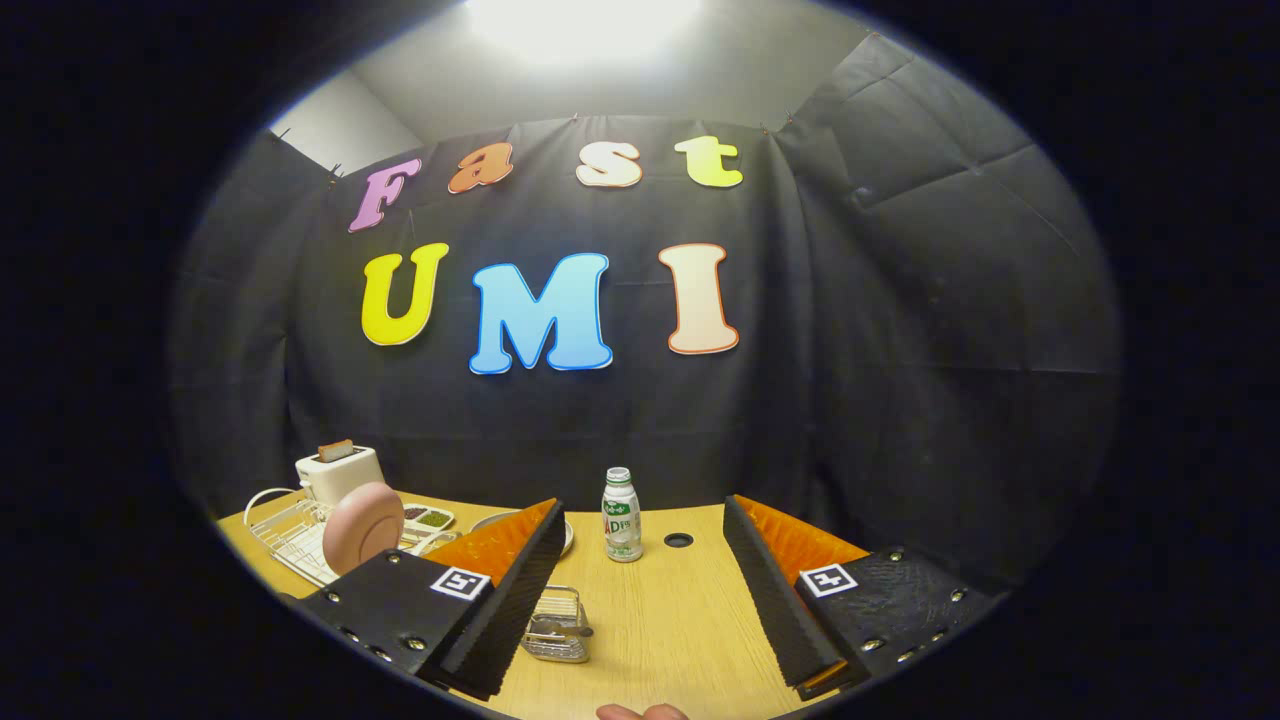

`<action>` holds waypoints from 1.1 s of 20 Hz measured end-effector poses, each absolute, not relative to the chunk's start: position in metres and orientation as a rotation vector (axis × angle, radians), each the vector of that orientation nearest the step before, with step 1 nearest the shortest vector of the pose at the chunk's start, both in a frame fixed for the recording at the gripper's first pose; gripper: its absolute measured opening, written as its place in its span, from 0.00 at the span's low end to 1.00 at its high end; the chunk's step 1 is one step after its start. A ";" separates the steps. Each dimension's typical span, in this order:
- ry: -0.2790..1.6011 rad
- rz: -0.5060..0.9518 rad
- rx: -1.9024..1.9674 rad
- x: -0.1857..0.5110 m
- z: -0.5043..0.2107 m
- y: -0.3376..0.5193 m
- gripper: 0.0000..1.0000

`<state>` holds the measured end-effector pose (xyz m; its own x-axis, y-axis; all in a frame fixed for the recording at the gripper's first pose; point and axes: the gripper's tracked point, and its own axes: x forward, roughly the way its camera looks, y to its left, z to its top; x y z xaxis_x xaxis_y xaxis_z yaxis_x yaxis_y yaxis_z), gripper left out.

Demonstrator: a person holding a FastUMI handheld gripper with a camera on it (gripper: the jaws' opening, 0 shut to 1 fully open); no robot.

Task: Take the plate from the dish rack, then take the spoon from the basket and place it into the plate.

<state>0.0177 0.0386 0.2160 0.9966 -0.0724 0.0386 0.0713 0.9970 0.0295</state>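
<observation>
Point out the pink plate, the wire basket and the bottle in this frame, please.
pink plate [362,526], gripper view: centre of its face, upright in the rack.
wire basket [556,626], gripper view: its front wall, between the open fingers.
bottle [621,523], gripper view: its label.

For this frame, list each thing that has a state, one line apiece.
gripper: open, fingers apart over the table, holding nothing
plate: upright on edge in the dish rack
basket: on the table between the fingers
bottle: upright, capped
toaster: toast sticking up
</observation>
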 end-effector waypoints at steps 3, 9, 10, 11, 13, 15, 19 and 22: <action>-0.005 -0.077 0.044 0.023 0.237 0.062 0.97; 0.013 -0.036 0.027 0.038 0.267 0.116 0.97; 0.024 -0.024 0.036 0.041 0.266 0.127 0.97; 0.038 -0.009 0.049 0.043 0.266 0.140 0.97; 0.072 0.016 0.055 0.048 0.262 0.165 0.97; 0.095 0.034 0.048 0.054 0.260 0.188 0.97; 0.166 0.060 0.038 0.069 0.242 0.239 0.97; 0.224 0.062 0.021 0.078 0.220 0.274 0.97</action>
